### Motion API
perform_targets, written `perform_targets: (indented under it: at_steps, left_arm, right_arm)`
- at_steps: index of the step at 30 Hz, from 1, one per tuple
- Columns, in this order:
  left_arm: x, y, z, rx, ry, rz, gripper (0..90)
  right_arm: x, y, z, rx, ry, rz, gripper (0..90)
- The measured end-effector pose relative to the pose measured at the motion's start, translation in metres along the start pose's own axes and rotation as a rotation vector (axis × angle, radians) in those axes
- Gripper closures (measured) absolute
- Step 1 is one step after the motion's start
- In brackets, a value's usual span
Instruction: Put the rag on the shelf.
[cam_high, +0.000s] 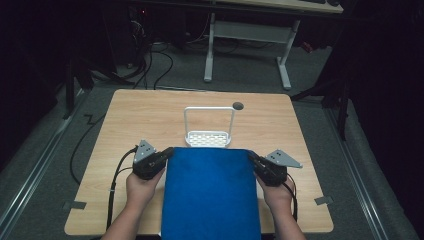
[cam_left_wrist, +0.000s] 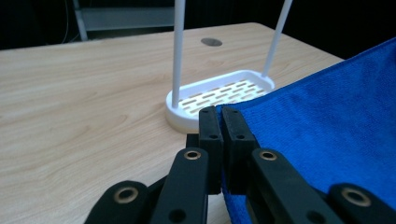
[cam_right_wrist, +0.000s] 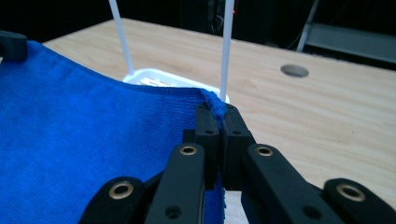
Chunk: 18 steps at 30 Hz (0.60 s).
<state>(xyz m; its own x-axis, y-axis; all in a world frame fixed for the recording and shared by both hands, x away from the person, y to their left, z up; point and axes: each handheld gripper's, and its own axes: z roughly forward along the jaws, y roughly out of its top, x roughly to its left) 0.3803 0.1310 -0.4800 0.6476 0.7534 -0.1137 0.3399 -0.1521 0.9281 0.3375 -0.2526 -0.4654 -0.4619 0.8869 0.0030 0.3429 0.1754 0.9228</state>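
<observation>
Both sets of fingers are pinched tight on the far corners of the blue cloth (cam_high: 210, 192): the left gripper (cam_left_wrist: 222, 122) has the left corner, the right gripper (cam_right_wrist: 219, 120) the right one, with a bit of hem bunched above its tips. Between them the cloth is stretched flat and taut, its far edge just at the near side of the white rack (cam_high: 208, 131), the rest trailing toward the person over the bench (cam_high: 150, 112). The grasp looks done; lifting the cloth and draping it over the rack's bar is probably still to come
</observation>
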Motion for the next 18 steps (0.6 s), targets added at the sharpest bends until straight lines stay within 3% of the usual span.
perform_targets:
  at_steps: [3, 10, 15, 18]
  left_arm:
    - [-0.005, 0.005, -0.006, -0.03, -0.002, 0.017, 88.2]
    - [-0.017, 0.016, -0.017, -0.089, 0.006, 0.097, 88.4]
    - [-0.022, 0.024, -0.026, -0.121, 0.006, 0.118, 88.4]
    - [-0.023, 0.03, -0.032, -0.141, -0.02, 0.078, 88.3]
  right_arm:
    - [0.003, 0.006, -0.006, -0.024, -0.001, -0.005, 88.5]
    - [0.008, 0.017, -0.018, -0.073, 0.008, -0.014, 88.6]
    - [0.01, 0.024, -0.026, -0.111, 0.011, -0.021, 88.6]
    - [0.012, 0.03, -0.034, -0.138, 0.013, -0.034, 88.6]
